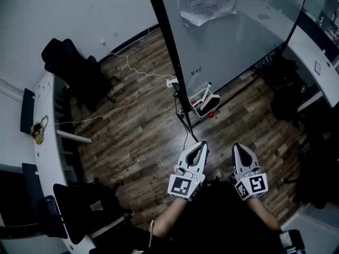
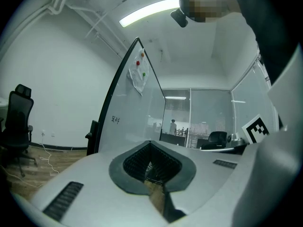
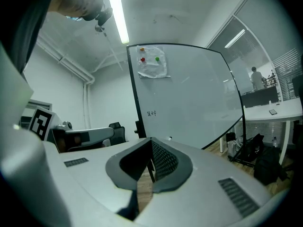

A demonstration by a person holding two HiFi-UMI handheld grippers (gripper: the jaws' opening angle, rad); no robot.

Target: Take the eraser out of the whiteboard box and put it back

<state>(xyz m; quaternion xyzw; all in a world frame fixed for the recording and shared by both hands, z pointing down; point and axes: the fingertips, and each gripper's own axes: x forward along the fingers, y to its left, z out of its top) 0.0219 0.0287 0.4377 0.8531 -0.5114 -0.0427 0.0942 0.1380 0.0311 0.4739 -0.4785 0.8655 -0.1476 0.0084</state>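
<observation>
Whiteboard box (image 1: 201, 110) ahead (marker (image 1: 207, 87) sticking up), left gripper (image 1: 200, 144) and right gripper (image 1: 238, 147) closed, empty.

An office: a tall white whiteboard on a black frame (image 1: 228, 36) ahead of the fingers (image 1: 197, 153), a black swivel chair (image 1: 71, 62) and a curved white desk (image 1: 46, 152) to their left, over a dark wood-plank floor (image 1: 143, 131).

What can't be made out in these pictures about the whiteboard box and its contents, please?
- Head view: the small white whiteboard box is too small and dim to show whether the eraser is inside.
- Both gripper views: the box is hidden behind the bodies of the left hand-held gripper and the right hand-held gripper.
- Head view: the small red object beside the box is too small to identify.
</observation>
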